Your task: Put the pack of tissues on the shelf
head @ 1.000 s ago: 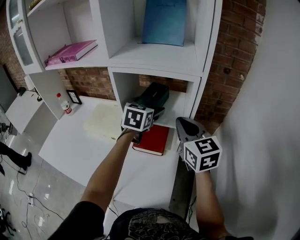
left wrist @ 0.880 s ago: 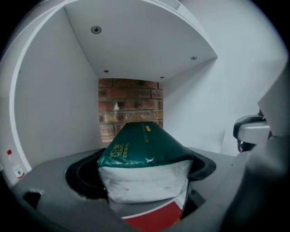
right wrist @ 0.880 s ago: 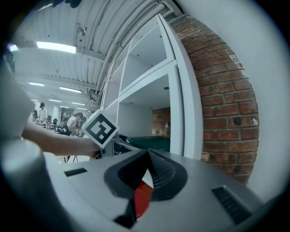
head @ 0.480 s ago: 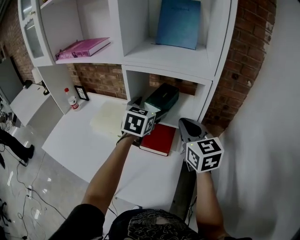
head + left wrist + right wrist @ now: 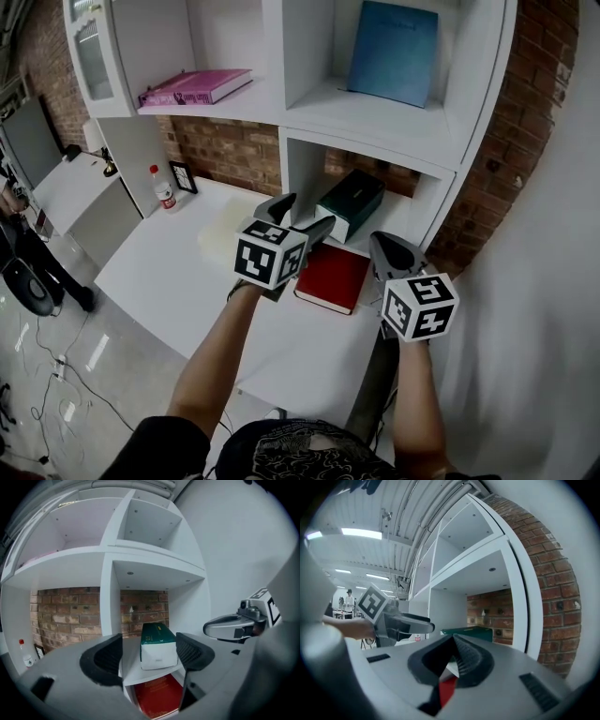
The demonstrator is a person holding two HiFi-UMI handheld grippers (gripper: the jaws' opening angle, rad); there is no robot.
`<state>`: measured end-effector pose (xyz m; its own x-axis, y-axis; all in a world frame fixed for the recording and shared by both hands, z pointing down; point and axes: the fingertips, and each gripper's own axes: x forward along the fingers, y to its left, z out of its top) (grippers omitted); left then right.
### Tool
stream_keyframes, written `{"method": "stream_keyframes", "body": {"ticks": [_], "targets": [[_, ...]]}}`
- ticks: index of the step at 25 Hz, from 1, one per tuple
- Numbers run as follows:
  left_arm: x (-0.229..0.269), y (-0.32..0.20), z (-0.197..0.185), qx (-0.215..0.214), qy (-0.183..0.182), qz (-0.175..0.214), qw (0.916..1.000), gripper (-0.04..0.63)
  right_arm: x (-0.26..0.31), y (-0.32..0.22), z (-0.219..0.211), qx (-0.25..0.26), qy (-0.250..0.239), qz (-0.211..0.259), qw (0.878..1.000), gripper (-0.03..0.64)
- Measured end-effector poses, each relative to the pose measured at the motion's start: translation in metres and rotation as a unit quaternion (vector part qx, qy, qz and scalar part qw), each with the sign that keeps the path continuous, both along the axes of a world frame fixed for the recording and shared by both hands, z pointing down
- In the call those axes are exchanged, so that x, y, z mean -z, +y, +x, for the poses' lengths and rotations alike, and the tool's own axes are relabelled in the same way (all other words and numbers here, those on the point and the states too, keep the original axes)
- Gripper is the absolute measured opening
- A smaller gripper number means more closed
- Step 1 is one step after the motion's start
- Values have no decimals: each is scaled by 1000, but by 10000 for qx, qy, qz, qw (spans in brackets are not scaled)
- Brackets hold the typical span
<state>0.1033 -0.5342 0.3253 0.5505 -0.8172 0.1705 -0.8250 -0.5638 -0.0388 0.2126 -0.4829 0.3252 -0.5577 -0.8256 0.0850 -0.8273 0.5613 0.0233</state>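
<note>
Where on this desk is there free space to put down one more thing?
Bare desk lies left of the cream pad, out to the bottle, and along the near edge in front of the red book. It is crowded at the lower cubby, where the tissue pack sits just above the red book.

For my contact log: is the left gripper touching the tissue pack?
Apart. Left gripper view: the tissue pack sits on the shelf beyond the closing jaws of the left gripper, gaps both sides, nothing between them.

Green-topped white tissue pack [image 5: 352, 203], lying flat, inside lower shelf [image 5: 302, 173] compartment
</note>
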Motion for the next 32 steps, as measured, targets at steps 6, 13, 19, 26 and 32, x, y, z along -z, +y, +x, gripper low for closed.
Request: {"method": "stream_keyframes", "body": {"ticks": [6,13,19,26,32], "targets": [[4,22,-34,207,19,190,9996,222,9,-3,-2,-21,6,109,9999,5],[8,40,-79,721,216,347,9966,77,11,0,-10,37,146,167,9997,3],[6,46,-93,893,-100,476,9948,12,9,3,-13,-6,221,202,9995,3],[5,51,-98,944,-75,508,9942,0,13,11,-20,-68,387,340,9986,3],[4,54,-100,925,-70,488,9945,0,15,15,-18,-117,329,330,9988,3]]}}
